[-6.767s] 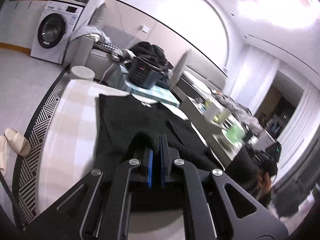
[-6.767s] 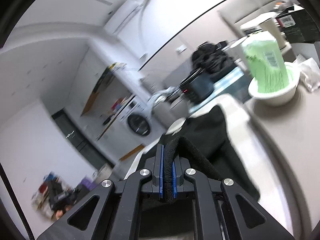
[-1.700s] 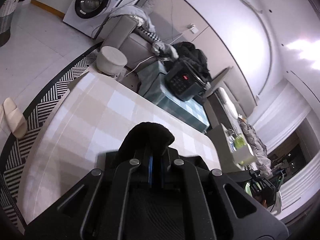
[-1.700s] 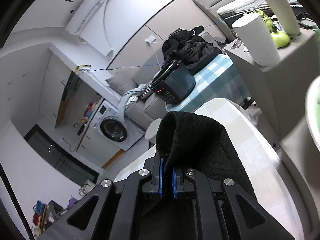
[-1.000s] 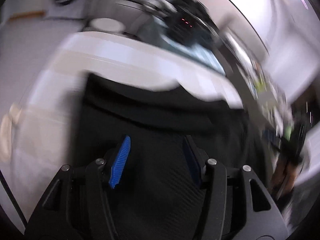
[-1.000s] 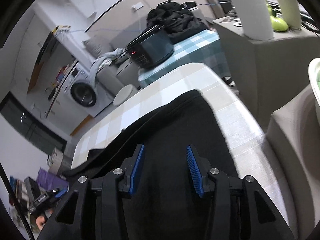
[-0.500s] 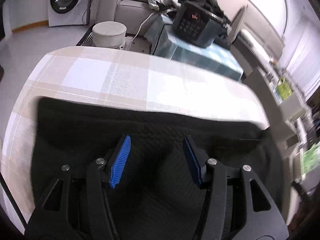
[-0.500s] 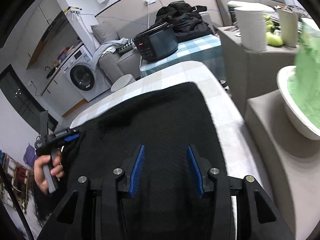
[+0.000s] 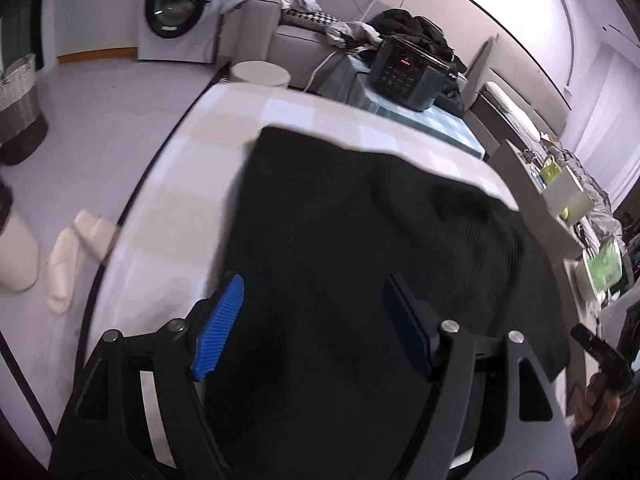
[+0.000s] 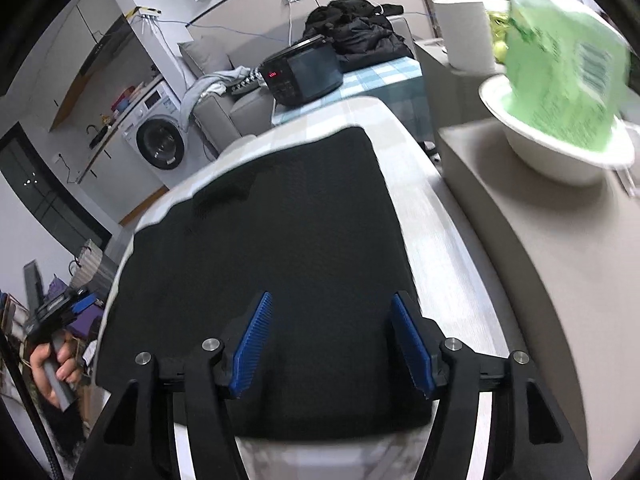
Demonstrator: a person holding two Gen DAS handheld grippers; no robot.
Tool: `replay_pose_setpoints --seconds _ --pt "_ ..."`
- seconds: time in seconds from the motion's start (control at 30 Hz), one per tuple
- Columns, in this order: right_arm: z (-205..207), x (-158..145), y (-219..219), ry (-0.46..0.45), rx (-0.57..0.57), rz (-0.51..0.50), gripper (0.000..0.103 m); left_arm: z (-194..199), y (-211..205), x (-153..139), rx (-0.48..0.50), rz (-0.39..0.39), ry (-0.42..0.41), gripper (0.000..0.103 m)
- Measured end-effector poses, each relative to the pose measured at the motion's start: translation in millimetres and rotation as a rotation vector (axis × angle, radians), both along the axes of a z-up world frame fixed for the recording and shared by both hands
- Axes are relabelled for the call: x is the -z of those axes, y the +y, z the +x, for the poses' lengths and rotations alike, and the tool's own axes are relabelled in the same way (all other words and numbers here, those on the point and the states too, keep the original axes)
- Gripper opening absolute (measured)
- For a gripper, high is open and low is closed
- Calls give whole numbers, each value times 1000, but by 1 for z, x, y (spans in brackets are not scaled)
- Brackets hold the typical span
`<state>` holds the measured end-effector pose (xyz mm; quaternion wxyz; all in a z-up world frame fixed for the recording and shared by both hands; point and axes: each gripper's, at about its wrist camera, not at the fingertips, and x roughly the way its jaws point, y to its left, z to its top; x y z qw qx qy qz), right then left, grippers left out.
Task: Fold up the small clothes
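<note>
Black knit garment [image 9: 360, 240] lies flat on checked beige-white worktop [image 9: 192, 184]; left tongs [image 9: 316, 320] and right tongs [image 10: 332, 336] have just been opening, nothing gripped.

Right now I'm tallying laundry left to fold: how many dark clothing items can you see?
2: a black garment lying flat on the checked table, and a dark heap of clothes on the sofa behind the cooker. That heap may hold more.
</note>
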<state>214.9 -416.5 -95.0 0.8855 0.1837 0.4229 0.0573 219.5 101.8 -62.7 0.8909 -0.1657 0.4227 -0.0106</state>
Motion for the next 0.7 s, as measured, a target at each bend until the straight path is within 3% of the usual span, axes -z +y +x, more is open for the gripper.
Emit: replay_pose_setpoints --seconds 0.13,0.37,0.5,0.57,0.63,0.7 --pt "-23 17 -11 5 -7 38 63 -57 7 25 -19 -32 32 75" --pt "-53 36 -27 -29 -55 125 63 -95 8 50 -35 -8 104 74" --pt "-57 41 -27 -44 -64 130 63 -100 10 53 -10 -43 95 64" --pt "-54 40 -28 -58 -67 152 63 -98 5 53 9 -47 84 56" --pt "-53 38 -25 -60 -78 165 63 -99 2 52 20 -58 79 41" --pt "-57 32 -20 -68 -116 188 63 -98 -1 49 22 -65 65 41"
